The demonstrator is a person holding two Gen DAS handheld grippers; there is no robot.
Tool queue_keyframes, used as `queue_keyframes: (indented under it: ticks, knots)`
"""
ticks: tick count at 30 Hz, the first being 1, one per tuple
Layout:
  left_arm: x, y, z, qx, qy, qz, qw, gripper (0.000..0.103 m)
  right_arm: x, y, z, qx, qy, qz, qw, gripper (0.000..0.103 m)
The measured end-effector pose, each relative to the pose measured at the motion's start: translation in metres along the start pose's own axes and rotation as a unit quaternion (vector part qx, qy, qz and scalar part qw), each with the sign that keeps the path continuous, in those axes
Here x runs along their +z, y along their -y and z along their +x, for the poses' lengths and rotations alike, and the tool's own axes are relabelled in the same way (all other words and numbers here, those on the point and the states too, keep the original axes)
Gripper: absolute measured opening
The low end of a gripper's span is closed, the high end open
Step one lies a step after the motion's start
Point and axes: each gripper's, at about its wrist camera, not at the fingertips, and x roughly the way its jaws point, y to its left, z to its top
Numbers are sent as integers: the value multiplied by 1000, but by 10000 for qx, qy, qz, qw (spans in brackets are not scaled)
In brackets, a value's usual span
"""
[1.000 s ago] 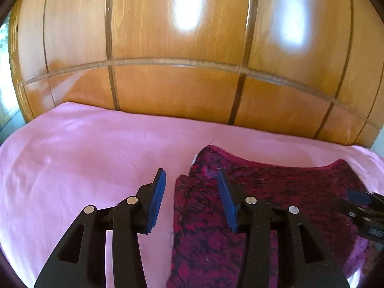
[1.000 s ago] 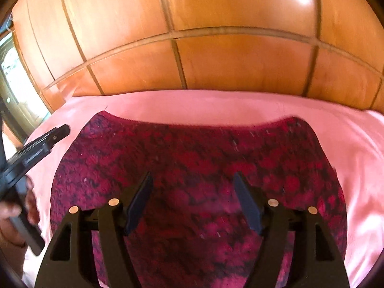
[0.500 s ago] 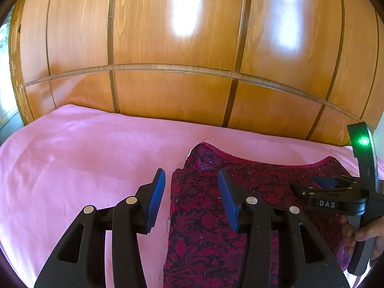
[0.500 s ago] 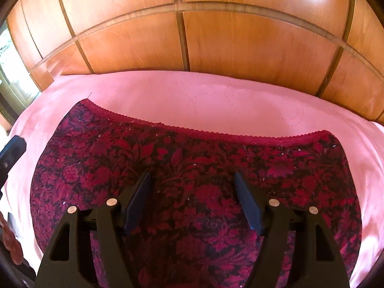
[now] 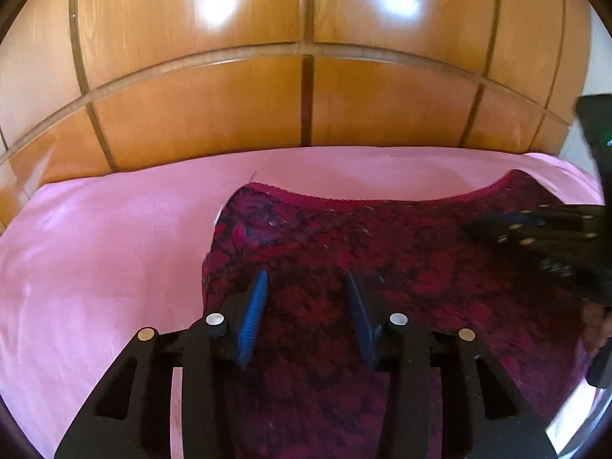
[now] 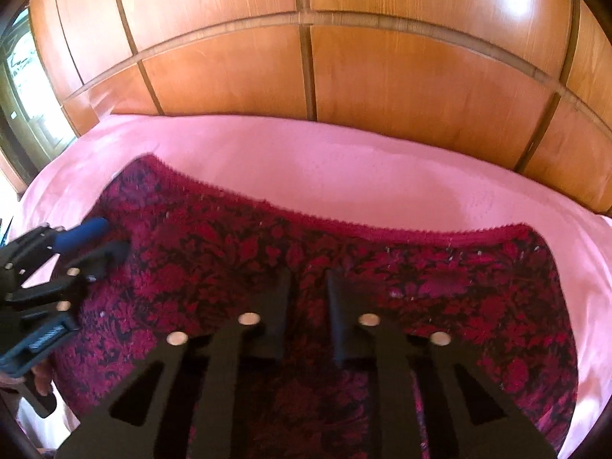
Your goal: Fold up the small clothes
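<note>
Wood panelling [image 5: 199, 114]: glossy, varnished, with bright glare patches.
Sheet [image 5: 95, 252]: pink cloth, soft matt, faintly textured.
Garment [image 6: 237, 252]: dark red and black floral cloth, matt, scalloped lace trim along one edge.
Left hand-held gripper [image 5: 306, 298]: matt black plastic, ribbed blue pads, shiny metal pins.
</note>
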Motion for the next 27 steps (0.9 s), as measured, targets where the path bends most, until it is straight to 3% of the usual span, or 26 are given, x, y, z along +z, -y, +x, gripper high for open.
queue_keyframes:
  ticks: [3, 6, 10, 11, 13, 14, 17, 22, 25, 27]
  knots:
    - [6, -7, 18, 86, -226, -266, 9994, 43, 10, 5, 14, -173, -69, 55, 9998, 1]
    - [1, -8, 20, 114, -166, -360, 9991, 43, 6, 11, 40, -190, -354, 183, 9990, 0]
    - [-2, -8, 14, 93, -130, -447, 9989, 43, 4, 15, 29, -70, -171, 299, 9994, 3]
    - [-2, -9, 8, 103, -75, -470, 9988, 43, 2, 18, 22, 5, -104, 365, 9993, 8]
    - [-6, -8, -5, 173, 78, -471, 9987, 45, 0, 29, 1, 161, 80, 595, 9981, 42]
    - [-9, -7, -12, 208, 134, -485, 9985, 50, -3, 35, -11, 218, 238, 718, 9969, 63]
    - [-17, -5, -31, 221, 316, -575, 9976, 51, -12, 55, -43, 151, 635, 913, 9937, 64]
    - [-34, 0, -58, 72, 440, -778, 9960, 51, -38, 121, -68, -174, 692, 1588, 9847, 65]
    - [-50, 13, -72, -41, 432, -673, 9968, 51, -59, 155, -70, 304, 642, 2026, 9767, 63]
    - [-58, 20, -77, -67, 406, -583, 9974, 51, -67, 158, -76, 369, 687, 2001, 9767, 64]
